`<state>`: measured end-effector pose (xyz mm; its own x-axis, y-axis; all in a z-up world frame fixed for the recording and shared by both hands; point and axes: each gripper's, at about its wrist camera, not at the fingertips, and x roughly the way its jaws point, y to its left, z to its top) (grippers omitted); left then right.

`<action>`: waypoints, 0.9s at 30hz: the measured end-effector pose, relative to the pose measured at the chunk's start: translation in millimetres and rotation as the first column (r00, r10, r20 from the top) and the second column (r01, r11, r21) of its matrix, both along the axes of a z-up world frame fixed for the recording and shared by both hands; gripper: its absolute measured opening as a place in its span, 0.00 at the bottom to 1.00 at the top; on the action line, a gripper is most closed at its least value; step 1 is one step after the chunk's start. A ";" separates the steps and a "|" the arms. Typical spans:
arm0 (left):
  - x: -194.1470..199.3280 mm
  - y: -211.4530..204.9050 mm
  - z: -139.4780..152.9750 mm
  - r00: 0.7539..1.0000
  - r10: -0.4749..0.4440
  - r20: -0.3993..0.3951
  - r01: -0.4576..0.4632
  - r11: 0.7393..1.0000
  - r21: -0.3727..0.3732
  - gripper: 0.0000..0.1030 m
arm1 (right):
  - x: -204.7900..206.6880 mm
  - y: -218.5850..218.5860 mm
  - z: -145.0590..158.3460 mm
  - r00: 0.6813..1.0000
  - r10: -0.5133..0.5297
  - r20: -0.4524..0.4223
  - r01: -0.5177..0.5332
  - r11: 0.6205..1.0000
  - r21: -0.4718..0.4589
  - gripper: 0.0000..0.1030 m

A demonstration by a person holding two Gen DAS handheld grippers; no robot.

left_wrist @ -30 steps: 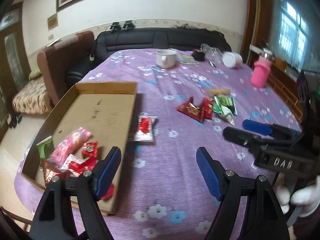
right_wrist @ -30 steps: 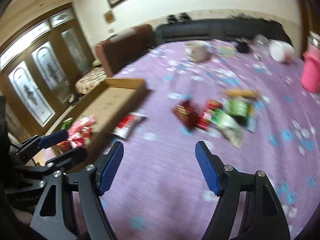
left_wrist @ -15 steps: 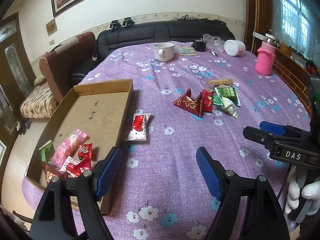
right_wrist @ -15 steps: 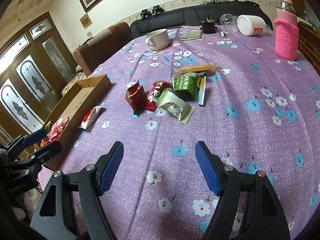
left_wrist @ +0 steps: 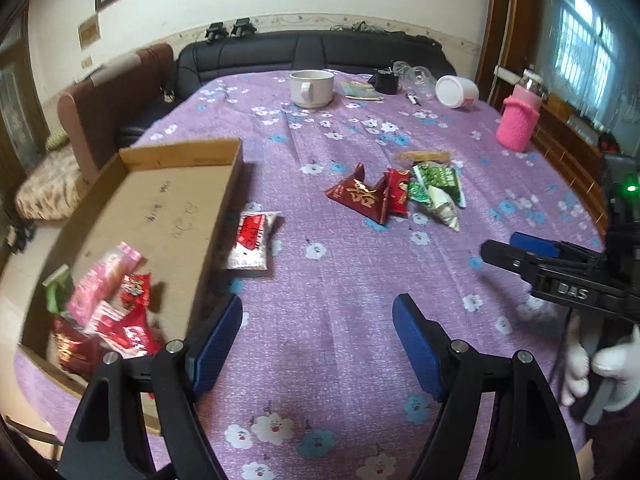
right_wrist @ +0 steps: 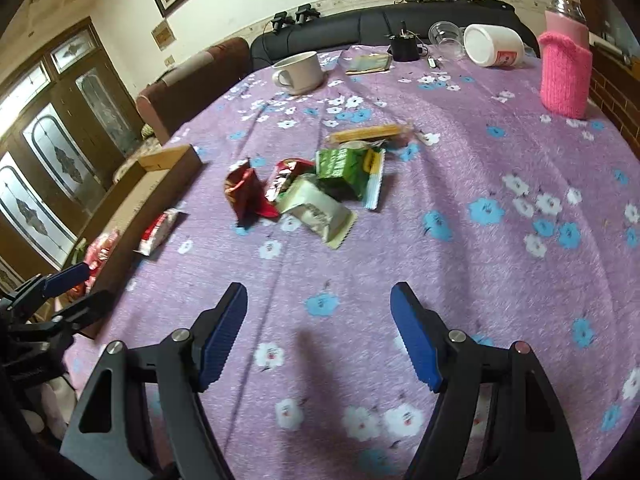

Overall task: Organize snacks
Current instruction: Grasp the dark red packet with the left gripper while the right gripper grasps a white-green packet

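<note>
In the left wrist view the left gripper point(left_wrist: 318, 344) fills the lower part of the frame, its blue-padded fingers point(left_wrist: 216, 344) spread wide with nothing between them; only the purple flowered cloth of the desk point(left_wrist: 320, 360) is seen in the gap. At the left of that frame a shallow brown cardboard tray point(left_wrist: 160, 200) is set on the desk, and a blurred heap of red and pink snack packets point(left_wrist: 112, 312) lies in its near corner. A red-and-white snack packet point(left_wrist: 252, 240) rests on the cloth just beside the tray's right wall.

In the right wrist view the right gripper point(right_wrist: 320, 336) is likewise held wide, empty, above bare cloth at the bottom of the frame. Above it, at centre frame, a loose cluster of snacks is gathered: a dark red pyramid-shaped packet point(right_wrist: 244, 192), a pale green foil pouch point(right_wrist: 320, 212), a bright green packet point(right_wrist: 344, 168) and, just behind these, a long yellow wafer stick in clear wrap point(right_wrist: 368, 133). The cluster lies well apart from the tray.

At the far end of the desk a white ceramic mug point(right_wrist: 298, 72), a tipped white plastic jar point(right_wrist: 494, 50) and a bottle in a pink knitted sleeve point(right_wrist: 565, 76) are seen.
</note>
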<state>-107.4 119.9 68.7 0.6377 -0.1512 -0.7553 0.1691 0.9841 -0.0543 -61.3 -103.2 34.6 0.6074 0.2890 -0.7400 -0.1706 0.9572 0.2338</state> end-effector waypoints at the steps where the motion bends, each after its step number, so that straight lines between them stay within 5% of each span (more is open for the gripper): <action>1: 0.9 2.5 -0.2 1.000 0.001 -0.006 -0.001 1.000 -0.028 0.75 | 3.5 0.9 1.3 1.000 0.005 0.005 -0.004 1.000 -0.014 0.73; 9: 14.6 14.1 0.4 0.998 0.004 -0.057 -0.013 0.986 -0.169 0.75 | 54.7 36.2 -2.6 0.993 0.108 0.037 -0.101 0.982 -0.160 0.70; 13: 25.3 14.4 1.4 0.997 -0.008 -0.077 -0.010 0.973 -0.230 0.75 | 67.1 38.7 -12.7 0.992 0.126 0.018 -0.123 0.986 -0.114 0.44; 27: 127.8 -20.5 -30.2 0.992 -0.040 -0.123 0.002 0.956 -0.294 0.75 | 64.0 20.3 -12.0 0.990 0.141 -0.003 -0.141 0.990 0.030 0.39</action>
